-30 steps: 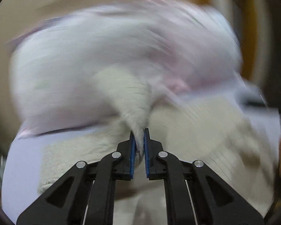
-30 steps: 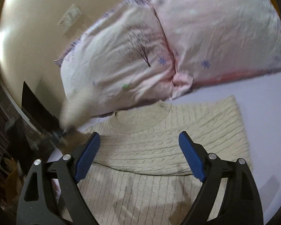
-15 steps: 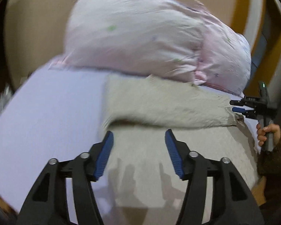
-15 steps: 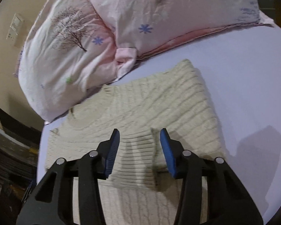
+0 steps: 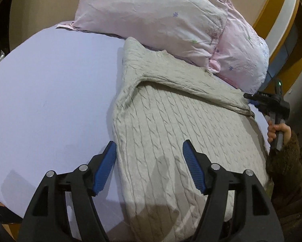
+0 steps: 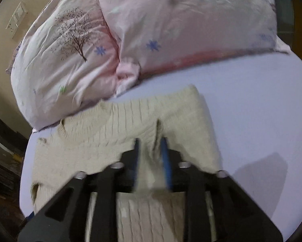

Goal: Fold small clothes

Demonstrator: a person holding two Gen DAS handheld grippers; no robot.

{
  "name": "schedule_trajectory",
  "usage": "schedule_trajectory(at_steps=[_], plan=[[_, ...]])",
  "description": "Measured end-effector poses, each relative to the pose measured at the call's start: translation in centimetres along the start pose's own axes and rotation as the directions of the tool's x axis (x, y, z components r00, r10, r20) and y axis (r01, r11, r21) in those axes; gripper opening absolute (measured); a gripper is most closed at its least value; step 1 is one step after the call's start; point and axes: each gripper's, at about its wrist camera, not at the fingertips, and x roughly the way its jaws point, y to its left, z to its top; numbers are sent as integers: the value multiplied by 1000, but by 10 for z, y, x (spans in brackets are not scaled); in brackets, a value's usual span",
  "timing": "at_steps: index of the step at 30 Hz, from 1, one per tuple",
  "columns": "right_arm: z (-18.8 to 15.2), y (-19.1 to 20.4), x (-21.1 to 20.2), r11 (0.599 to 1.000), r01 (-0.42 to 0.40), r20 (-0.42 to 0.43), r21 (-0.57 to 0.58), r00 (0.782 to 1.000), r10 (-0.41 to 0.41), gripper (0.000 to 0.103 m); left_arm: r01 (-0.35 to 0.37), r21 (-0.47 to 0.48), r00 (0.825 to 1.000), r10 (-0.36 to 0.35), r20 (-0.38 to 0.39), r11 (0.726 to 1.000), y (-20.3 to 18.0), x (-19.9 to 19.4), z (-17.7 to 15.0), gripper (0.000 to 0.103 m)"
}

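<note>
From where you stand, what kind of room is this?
Most likely a bedroom. Two pink pillows lie at the head of a bed with a lavender sheet, a cream knit sweater is spread on it, and a wall socket plate shows behind.

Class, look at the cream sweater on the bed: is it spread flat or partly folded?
Partly folded. In the left wrist view, the sweater has one sleeve laid across its body, and the right gripper pinches a fold.
</note>
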Motion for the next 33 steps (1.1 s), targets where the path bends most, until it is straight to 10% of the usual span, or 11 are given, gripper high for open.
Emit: schedule_trajectory(at_steps=[5, 11, 17, 26, 29, 31, 33], plan=[[-49, -34, -44, 999, 32, -18, 25, 999, -32, 61, 103, -33, 995, -103, 4, 994, 5, -8, -12, 64], [-117, -71, -81, 993, -75, -85, 92, 993, 83, 41, 213, -59, 977, -215, -16, 975, -1, -18, -35, 50], [-202, -93, -122, 912, -381, -130, 153, 907, 401, 38, 334, -108, 942, -336, 4, 936, -1, -37, -74, 43], [-244, -102, -115, 889, -420, -201, 182, 869, 452, 55, 367, -168, 925, -378, -33, 915, -1, -24, -107, 44], [-246, -103, -93, 842, -495, -209, 212, 819, 534, 8, 364, -192, 927, -375, -26, 912, 2, -17, -108, 44], [-244, -98, -99, 814, -554, -188, 177, 792, 580, 7, 383, -211, 916, -400, -43, 899, 4, -18, -109, 13], [-234, -92, -115, 783, -608, -153, 129, 768, 621, 7, 385, -200, 912, -404, -64, 901, 1, -28, -106, 7]])
